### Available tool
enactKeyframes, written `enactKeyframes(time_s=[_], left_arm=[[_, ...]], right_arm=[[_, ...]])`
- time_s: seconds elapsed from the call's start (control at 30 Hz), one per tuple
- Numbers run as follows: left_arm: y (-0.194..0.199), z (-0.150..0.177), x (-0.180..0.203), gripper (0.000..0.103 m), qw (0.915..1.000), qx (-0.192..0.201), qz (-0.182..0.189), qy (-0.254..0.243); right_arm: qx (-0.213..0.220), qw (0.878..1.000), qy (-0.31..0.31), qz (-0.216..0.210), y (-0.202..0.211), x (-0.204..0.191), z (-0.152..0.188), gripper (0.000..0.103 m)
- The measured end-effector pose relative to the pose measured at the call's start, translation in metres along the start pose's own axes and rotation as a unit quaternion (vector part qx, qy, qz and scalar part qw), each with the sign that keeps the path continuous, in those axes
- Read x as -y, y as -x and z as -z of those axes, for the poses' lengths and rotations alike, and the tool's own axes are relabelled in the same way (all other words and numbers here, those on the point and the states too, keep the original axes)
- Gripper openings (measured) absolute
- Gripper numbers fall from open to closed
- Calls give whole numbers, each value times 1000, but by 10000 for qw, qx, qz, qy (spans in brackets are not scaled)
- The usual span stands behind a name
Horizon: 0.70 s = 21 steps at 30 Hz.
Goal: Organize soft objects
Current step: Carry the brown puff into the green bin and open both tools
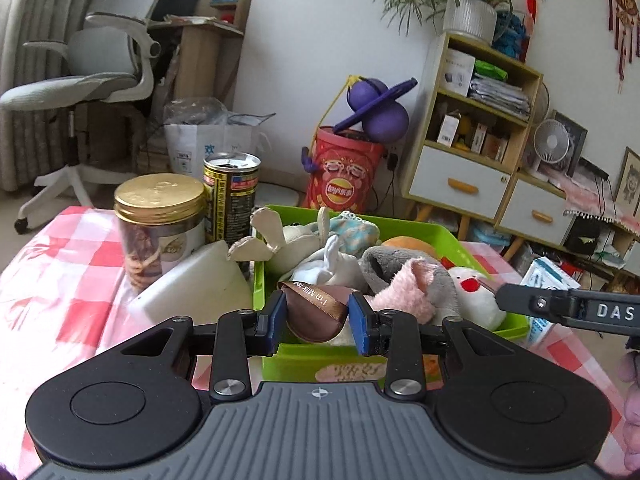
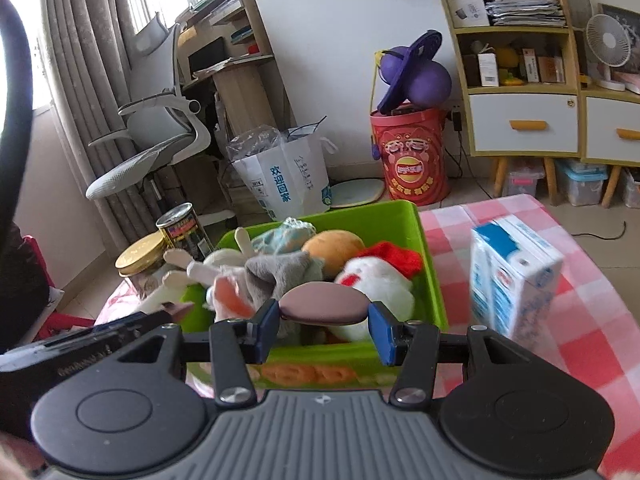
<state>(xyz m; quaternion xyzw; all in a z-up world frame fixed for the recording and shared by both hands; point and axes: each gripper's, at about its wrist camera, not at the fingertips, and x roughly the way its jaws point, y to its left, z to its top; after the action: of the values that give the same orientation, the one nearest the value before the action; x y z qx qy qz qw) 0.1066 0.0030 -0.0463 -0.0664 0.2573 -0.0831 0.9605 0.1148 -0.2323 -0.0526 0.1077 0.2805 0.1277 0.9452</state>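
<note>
Brown plush toy (image 1: 316,314), ribboned, clamped in left gripper (image 1: 318,318).

Gold-lidded jar (image 1: 160,216), open can (image 1: 231,196), milk carton (image 2: 514,276), checkered tablecloth (image 2: 580,340).

Between the blue pads of the left tool (image 1: 316,322) a smooth, satiny brown cushion (image 1: 316,320) is showing a glossy ribbon, while just beyond it fuzzy pink and grey plush (image 1: 404,288) is lying in a shiny green plastic bin (image 1: 432,232). To the tool's left, a jar (image 1: 160,232) is gleaming with a gold metal lid beside a glossy printed metal can (image 1: 230,196). Right of the right tool (image 2: 322,330), a smooth paper carton (image 2: 512,276) is standing on the matt checked cloth of the surface (image 2: 580,320).
</note>
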Motion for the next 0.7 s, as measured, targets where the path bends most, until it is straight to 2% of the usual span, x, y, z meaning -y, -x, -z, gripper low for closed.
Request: enactKeyframes(time_s=[0.23, 0.6, 0.67, 0.7], left_arm=[[-23, 5, -4, 36, 9996, -271, -68, -95], [-21, 2, -3, 44, 9994, -258, 43, -214], [-20, 1, -4, 48, 9995, -238, 76, -191], [-19, 1, -4, 50, 9995, -226, 93, -189]], right_arm=[[-31, 9994, 331, 112, -23, -11, 0, 22], [-162, 9989, 424, 139, -30, -11, 9, 24], [-182, 9989, 406, 120, -30, -11, 8, 31], [-181, 9990, 385, 106, -30, -10, 8, 38]])
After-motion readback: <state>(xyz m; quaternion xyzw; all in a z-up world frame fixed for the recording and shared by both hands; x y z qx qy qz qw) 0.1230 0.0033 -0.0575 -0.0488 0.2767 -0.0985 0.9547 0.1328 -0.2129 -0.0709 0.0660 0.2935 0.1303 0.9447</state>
